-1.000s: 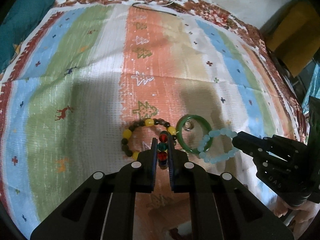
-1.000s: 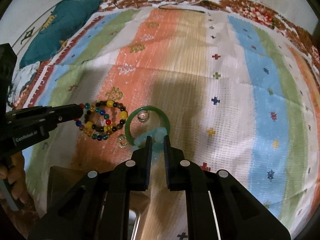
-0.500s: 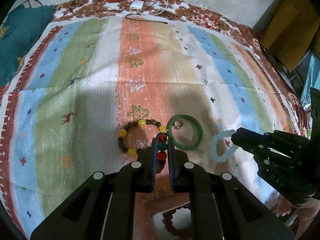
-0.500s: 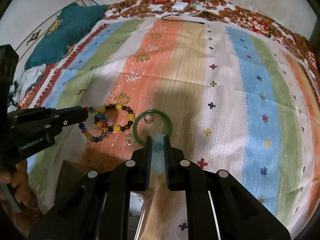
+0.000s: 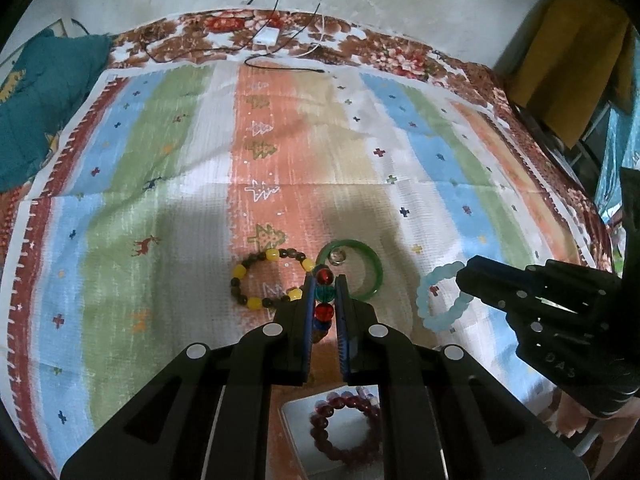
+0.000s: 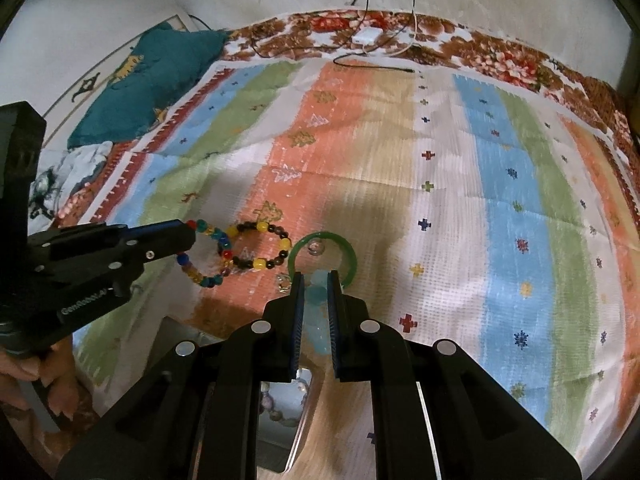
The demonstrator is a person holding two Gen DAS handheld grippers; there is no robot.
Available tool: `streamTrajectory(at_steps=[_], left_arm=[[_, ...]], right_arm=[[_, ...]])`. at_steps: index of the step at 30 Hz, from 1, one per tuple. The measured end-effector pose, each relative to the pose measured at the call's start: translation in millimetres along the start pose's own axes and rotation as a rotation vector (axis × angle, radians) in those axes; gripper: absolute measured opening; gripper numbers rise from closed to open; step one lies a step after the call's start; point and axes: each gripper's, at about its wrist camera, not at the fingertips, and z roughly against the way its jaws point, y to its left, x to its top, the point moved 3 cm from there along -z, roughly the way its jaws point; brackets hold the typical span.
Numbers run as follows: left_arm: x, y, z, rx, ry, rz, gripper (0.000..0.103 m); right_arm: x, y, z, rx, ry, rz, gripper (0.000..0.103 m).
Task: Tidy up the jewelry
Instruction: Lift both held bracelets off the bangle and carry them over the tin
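Both bracelets now raised off the cloth [image 5: 168, 184] since a second ago. Left gripper [image 5: 324, 292] — clamped on multicolour bracelet [image 6: 204, 254]. Right gripper [image 6: 316, 292] — clamped on pale blue bracelet [image 5: 436, 300]. On cloth: yellow-bead bracelet [image 5: 268, 278] beside green bangle [image 5: 370, 268], small ring [image 5: 337, 257] inside bangle.

Left gripper [image 5: 324, 300] clamped on beads; right gripper [image 6: 317, 294] clamped on pale beads.

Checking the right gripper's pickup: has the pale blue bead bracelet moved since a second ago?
Yes. The pale blue bead bracelet overlapped the green bangle; now it hangs clear to its right, shut in the right gripper.
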Motion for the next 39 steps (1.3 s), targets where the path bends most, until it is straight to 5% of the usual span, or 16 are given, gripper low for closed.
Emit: streamTrajectory(at_steps=[39], left_arm=[[-52.1, -28.2, 52.4, -0.021, -0.076, -0.062, 0.009]], right_arm=[[-34.7, 35.3, 50.7, 0.106, -0.054, 0.075, 0.012]])
